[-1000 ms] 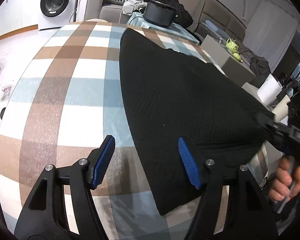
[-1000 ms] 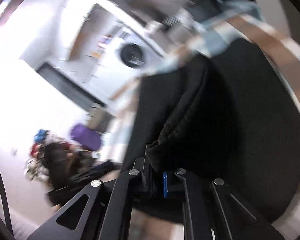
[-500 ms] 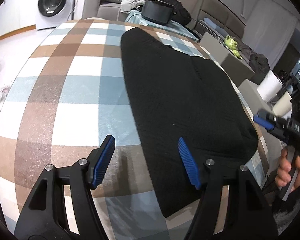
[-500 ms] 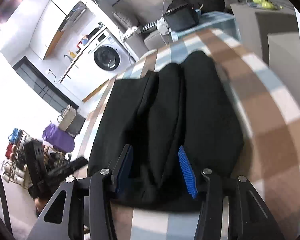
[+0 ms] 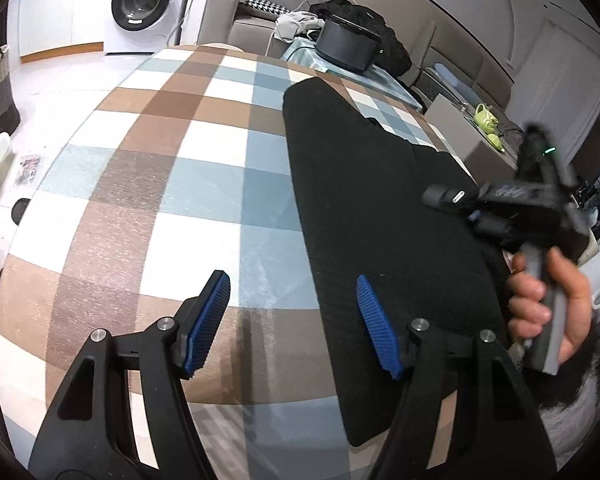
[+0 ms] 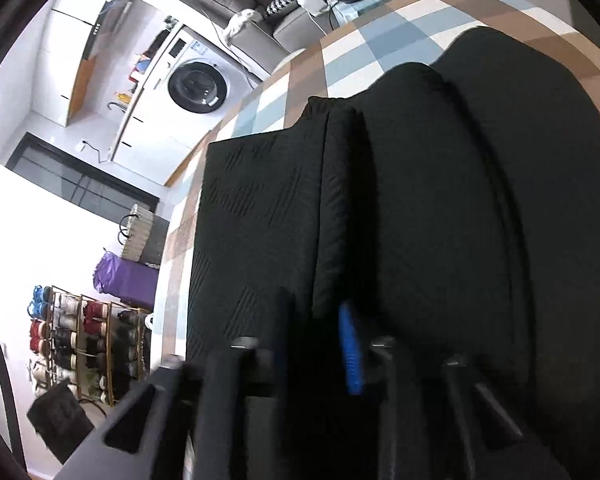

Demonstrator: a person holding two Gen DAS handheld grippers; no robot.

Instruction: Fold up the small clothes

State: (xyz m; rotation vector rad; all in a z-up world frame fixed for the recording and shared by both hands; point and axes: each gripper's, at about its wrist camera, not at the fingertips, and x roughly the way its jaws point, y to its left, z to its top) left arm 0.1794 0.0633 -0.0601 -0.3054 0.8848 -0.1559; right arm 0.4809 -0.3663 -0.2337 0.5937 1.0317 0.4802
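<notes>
1. Table [image 5: 204,168], covered in a brown, blue and white check cloth, fills most of the left wrist view. Everything below is placed relative to it.
2. Black garment [image 5: 380,216] lies flat on the table, on the right half in the left wrist view, as a long strip running from the near edge toward the far end. In the right wrist view the garment [image 6: 420,208] shows lengthwise folds: a flat textured panel on the left, two rounded ridges right of it.
3. Washing machine [image 5: 146,0] stands on the floor past the table's far left corner, white cabinets beside it.
4. Grey sofa [image 5: 256,20] sits behind the table's far end, with a dark bin [image 5: 346,44] and loose clothes on or near it (can't tell which).
5. Shoe rack [image 6: 84,340] on the floor off the table's left side in the right wrist view; woven basket and purple bag just above it in frame.
6. Left gripper [image 5: 294,320] hovers over the table's near edge, jaws released and wide apart. Left pad is over bare cloth, right pad over the garment's near end; nothing pinched.
7. Right gripper [image 6: 312,340] is low at the garment's near end, motion-blurred. Jaws have just been closing and are nearly together now, with a black fold apparently between them (the blur hides the contact).
8. Right hand [image 5: 544,304] wraps the gripper handle off the table's right edge.
</notes>
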